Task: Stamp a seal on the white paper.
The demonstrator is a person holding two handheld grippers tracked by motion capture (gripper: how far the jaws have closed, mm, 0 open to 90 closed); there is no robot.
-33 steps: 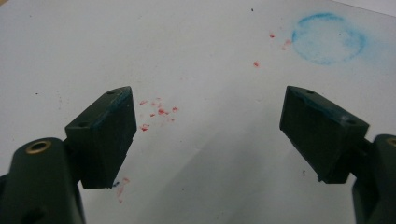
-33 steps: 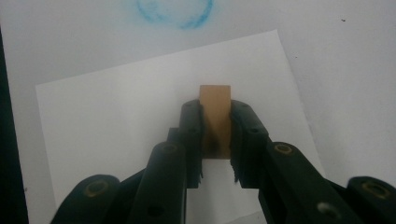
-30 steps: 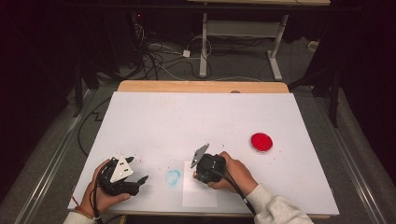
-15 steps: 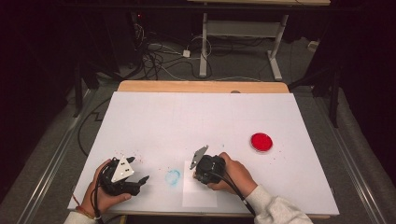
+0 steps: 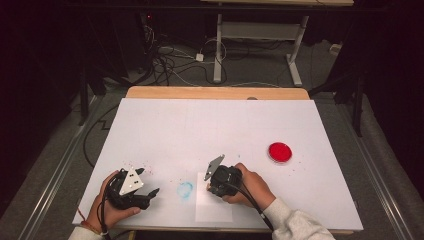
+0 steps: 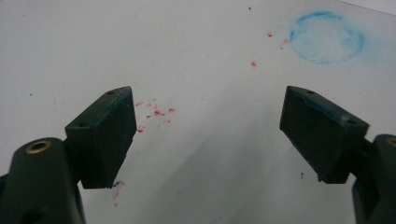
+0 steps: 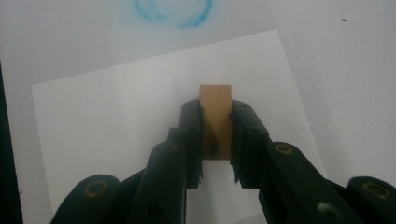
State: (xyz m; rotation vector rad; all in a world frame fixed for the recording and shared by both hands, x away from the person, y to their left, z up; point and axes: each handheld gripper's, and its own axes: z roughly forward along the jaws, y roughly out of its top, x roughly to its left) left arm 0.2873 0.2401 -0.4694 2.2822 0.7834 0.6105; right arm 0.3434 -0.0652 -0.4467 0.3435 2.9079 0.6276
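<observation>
No change vs. earlier frame: small tan wooden block (image 7: 215, 116) is still clamped by right tool (image 7: 216, 122) over white paper sheet (image 7: 116, 121); left tool (image 6: 205, 135) is held wide, empty.

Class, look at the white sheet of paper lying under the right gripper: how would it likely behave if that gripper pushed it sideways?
The sheet of paper looks thin and lies flat, so it would probably slide easily over the smooth white table. Being floppy, it might buckle rather than move whole. It seems light, likely lifting at an edge.

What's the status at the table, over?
Right tongs shut on wooden block over paper sheet. Left tongs open, empty. Nothing in the way.
</observation>
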